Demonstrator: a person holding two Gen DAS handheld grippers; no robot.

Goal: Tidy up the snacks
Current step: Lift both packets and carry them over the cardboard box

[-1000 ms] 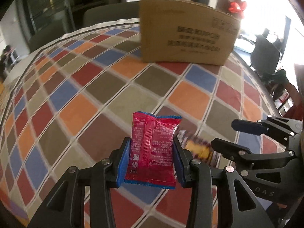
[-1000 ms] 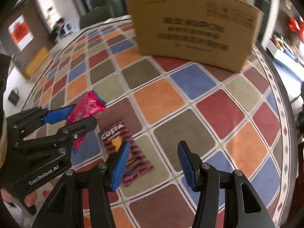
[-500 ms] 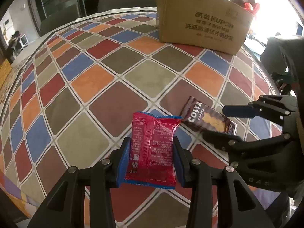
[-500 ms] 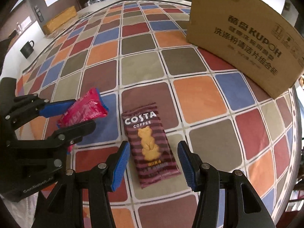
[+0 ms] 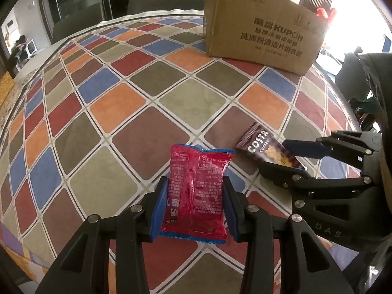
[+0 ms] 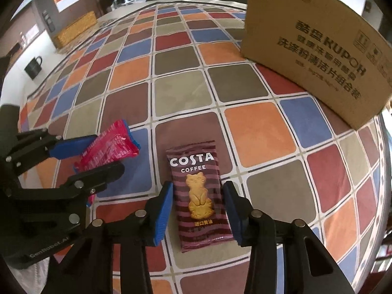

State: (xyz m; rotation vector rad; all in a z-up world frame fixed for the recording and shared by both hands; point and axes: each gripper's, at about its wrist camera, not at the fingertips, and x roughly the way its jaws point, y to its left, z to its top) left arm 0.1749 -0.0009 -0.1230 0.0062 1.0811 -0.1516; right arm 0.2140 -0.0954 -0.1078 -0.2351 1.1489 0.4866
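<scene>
Left gripper (image 5: 193, 208): clamped on red packet (image 5: 196, 191), held off the tablecloth (image 6: 181, 90)
Right gripper (image 6: 198, 208): jaws just closing, straddling cookie packet (image 6: 199, 196) lying flat; pads apparently not yet pressing
Advice: close squarely on long edges; lift level toward box (image 6: 316, 49)

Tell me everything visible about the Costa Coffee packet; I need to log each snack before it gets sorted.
The Costa Coffee packet is a flat, glossy sachet, maroon with darker stripes, white lettering, a golden cat-shaped biscuit picture and crimped ends. It looks sealed and lies face up on the chequered tablecloth. The right hand-held gripper straddles its lower half, its blue pads close to or at the long edges; its jaws have just been closing. The red packet lies apart, to its left.
</scene>
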